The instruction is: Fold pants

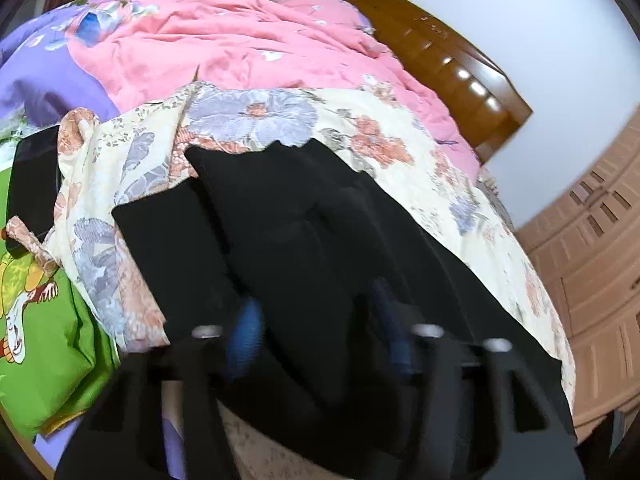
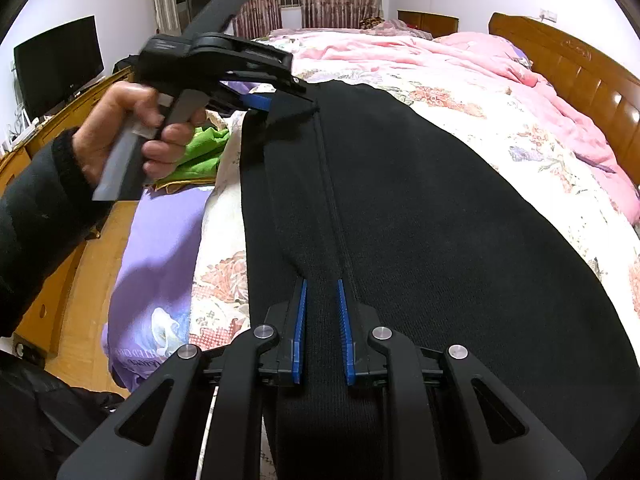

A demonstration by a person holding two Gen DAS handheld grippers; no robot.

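Observation:
Black pants lie stretched along the flowered sheet on the bed. My right gripper is shut on a fold of the pants at the near end, blue pads pinching the fabric. My left gripper, held by a hand, grips the pants' far left edge. In the blurred left wrist view the left gripper has black cloth between its blue pads, and the pants spread away over the sheet.
A pink quilt lies beyond the flowered sheet. A wooden headboard is at right. A green cloth and purple bedding lie at left. A black phone rests on the bed. A TV stands on a wooden cabinet.

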